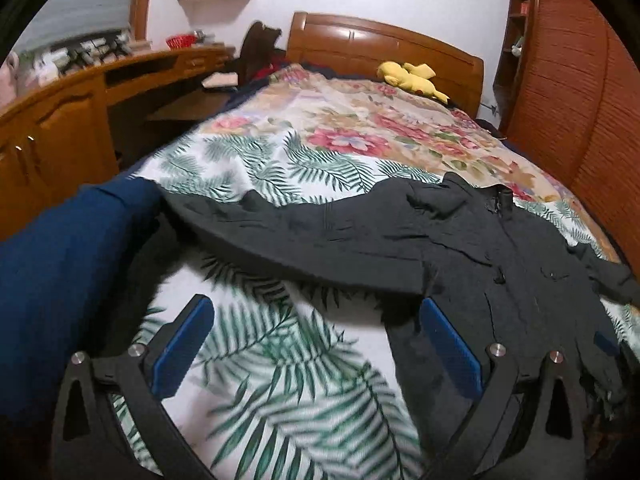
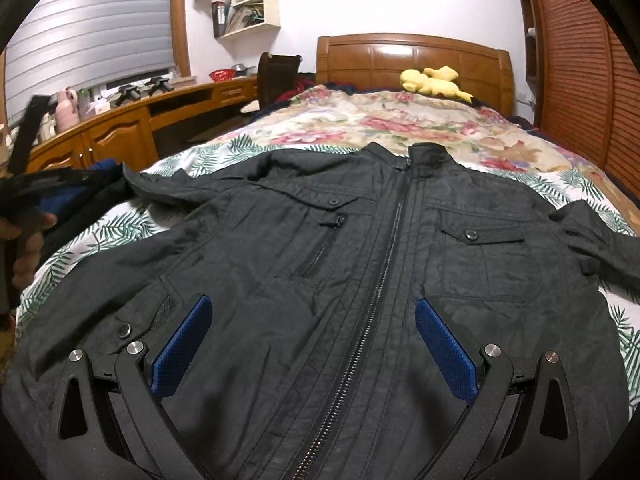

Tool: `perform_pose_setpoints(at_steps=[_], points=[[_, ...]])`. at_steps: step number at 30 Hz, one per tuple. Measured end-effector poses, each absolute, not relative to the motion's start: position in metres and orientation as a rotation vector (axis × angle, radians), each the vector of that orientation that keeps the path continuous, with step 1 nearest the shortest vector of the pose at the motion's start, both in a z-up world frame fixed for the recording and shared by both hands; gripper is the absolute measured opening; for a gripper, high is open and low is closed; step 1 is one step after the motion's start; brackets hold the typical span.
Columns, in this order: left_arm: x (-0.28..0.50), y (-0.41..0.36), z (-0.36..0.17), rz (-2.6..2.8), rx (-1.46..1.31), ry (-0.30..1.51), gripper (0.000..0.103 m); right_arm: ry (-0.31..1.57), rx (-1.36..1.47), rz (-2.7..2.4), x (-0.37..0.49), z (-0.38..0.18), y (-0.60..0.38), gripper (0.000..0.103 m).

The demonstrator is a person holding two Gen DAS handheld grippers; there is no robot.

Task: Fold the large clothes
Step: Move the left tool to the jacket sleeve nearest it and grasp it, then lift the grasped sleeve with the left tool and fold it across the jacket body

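A dark grey zip-up jacket (image 2: 360,260) lies flat, front up, on the bed, collar toward the headboard, sleeves spread to both sides. In the left wrist view it (image 1: 500,248) lies to the right, its left sleeve (image 1: 280,232) stretched across. My right gripper (image 2: 312,320) is open and empty, hovering over the jacket's lower front, astride the zipper. My left gripper (image 1: 316,328) is open and empty above the palm-leaf sheet (image 1: 280,380), just below the sleeve. The left gripper also shows at the left edge of the right wrist view (image 2: 36,200), held by a hand.
A navy garment (image 1: 60,280) lies at the bed's left edge. A floral blanket (image 1: 360,120) covers the far half, with a yellow plush toy (image 1: 412,76) by the wooden headboard (image 1: 380,48). A wooden desk (image 1: 80,112) runs along the left; louvred wardrobe doors (image 1: 580,100) stand right.
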State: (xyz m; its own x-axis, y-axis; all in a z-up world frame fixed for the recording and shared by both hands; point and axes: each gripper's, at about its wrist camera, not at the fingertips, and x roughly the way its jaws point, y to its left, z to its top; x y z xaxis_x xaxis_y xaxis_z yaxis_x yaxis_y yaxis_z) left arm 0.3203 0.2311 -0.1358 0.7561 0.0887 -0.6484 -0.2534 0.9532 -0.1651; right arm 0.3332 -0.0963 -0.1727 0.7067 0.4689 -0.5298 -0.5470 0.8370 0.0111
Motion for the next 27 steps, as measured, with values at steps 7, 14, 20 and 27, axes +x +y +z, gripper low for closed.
perform_pose_setpoints(at_steps=[7, 14, 20, 27], points=[[0.357, 0.26, -0.155, 0.22, -0.302, 0.732, 0.095, 0.55, -0.164, 0.567, 0.333, -0.176, -0.093, 0.103], [0.377, 0.291, -0.177, 0.229, -0.448, 0.786, 0.045, 0.553, -0.163, 0.567, 0.334, -0.177, -0.092, 0.103], [0.39, 0.286, -0.174, 0.266, -0.41, 0.805, 0.016, 0.549, -0.163, 0.567, 0.333, -0.177, -0.091, 0.103], [0.404, 0.268, -0.156, 0.303, -0.306, 0.783, 0.0, 0.542, -0.162, 0.566, 0.332, -0.177, -0.091, 0.103]])
